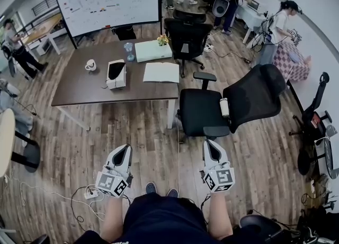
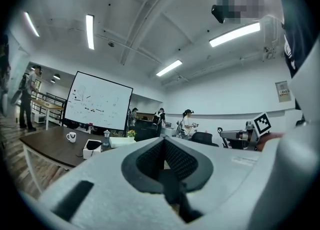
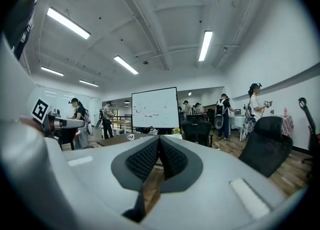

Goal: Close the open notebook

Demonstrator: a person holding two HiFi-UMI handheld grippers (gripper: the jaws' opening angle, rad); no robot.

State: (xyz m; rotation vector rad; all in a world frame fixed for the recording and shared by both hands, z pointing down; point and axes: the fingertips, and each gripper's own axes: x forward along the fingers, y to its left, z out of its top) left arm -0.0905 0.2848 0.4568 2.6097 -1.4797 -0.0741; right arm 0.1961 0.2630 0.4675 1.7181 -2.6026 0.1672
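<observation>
Pressing together at their tips with nothing between them, the fingers of the left gripper and of the right gripper are both closed and empty, held low at the bottom of the head view over the wooden floor. The open notebook lies well apart from both, straight up the frame from the gap between them, flat near the right end of the dark worktop and close to its near edge. Its wider span runs left to right across the frame, and the fold cannot be made out at this range. Neither gripper is clearly nearer, but a black office chair stands between the right gripper and the worktop, so the left one probably has the freer path. Only the head view shows the notebook. The left gripper view catches the worktop at its left, with a mug and a tissue box below the whiteboard, while that gripper's own body covers where the notebook would sit. The right gripper view likewise shows no notebook.
</observation>
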